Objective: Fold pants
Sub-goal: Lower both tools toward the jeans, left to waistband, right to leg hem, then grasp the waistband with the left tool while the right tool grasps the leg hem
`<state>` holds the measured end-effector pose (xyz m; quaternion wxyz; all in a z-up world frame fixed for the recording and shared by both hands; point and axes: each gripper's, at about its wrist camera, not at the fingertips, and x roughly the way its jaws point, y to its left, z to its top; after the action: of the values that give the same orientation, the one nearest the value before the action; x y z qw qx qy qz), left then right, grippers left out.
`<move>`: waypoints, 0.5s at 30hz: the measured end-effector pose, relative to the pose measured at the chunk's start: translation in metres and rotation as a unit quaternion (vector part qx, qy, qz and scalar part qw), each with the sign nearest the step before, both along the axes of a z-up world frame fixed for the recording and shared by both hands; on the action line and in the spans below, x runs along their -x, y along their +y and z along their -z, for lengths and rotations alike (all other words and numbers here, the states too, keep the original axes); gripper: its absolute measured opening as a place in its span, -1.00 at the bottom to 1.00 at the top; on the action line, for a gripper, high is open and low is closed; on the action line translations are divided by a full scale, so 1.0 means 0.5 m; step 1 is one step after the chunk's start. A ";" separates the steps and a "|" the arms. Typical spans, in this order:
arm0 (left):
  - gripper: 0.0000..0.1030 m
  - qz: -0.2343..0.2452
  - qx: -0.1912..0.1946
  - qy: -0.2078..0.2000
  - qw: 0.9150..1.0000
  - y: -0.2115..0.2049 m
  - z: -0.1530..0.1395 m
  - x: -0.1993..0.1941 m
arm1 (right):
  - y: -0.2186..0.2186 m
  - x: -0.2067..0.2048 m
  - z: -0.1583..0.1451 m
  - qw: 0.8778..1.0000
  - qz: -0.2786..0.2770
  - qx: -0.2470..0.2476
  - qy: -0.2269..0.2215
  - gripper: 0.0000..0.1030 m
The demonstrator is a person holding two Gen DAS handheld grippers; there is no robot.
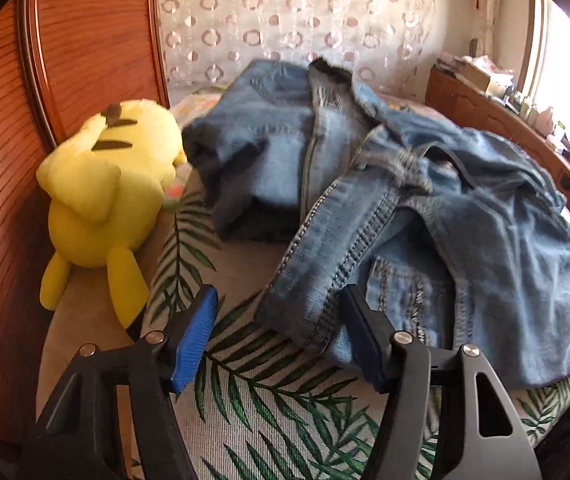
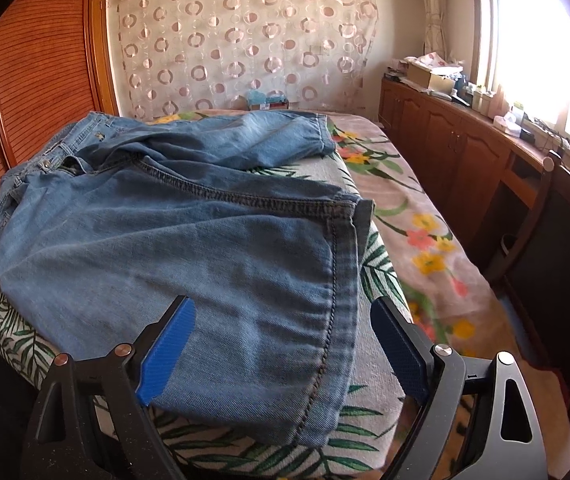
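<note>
Both claws gape — left gripper (image 1: pixel 277 336) straddles the jeans (image 1: pixel 365 208) hem, right gripper (image 2: pixel 285 352) over denim.

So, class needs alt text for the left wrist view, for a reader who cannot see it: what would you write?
Crumpled blue jeans lie on a leaf-print bed cover, with the left gripper open just in front of their nearest edge, not gripping it. A yellow plush toy lies to the left against a wooden wardrobe.
</note>
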<state>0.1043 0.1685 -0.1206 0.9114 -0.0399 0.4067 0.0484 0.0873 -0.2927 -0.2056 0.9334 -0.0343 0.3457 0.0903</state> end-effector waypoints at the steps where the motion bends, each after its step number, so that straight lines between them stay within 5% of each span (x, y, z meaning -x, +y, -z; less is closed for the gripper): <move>1: 0.26 0.000 0.002 0.002 1.000 0.003 0.006 -0.002 | -0.005 -0.001 0.000 1.000 0.002 0.005 0.004 0.71; 8: 0.26 0.000 -0.001 0.012 1.000 0.000 0.011 -0.006 | -0.040 0.015 -0.004 0.999 0.010 0.007 0.032 0.53; 15: -0.02 0.014 0.010 0.009 1.000 -0.005 0.010 -0.009 | -0.048 0.035 -0.013 0.999 -0.005 0.005 0.042 -0.07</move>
<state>0.1088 0.1659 -0.1258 0.9080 -0.0432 0.4155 0.0314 0.0697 -0.3167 -0.1989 0.9172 -0.0367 0.3853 0.0948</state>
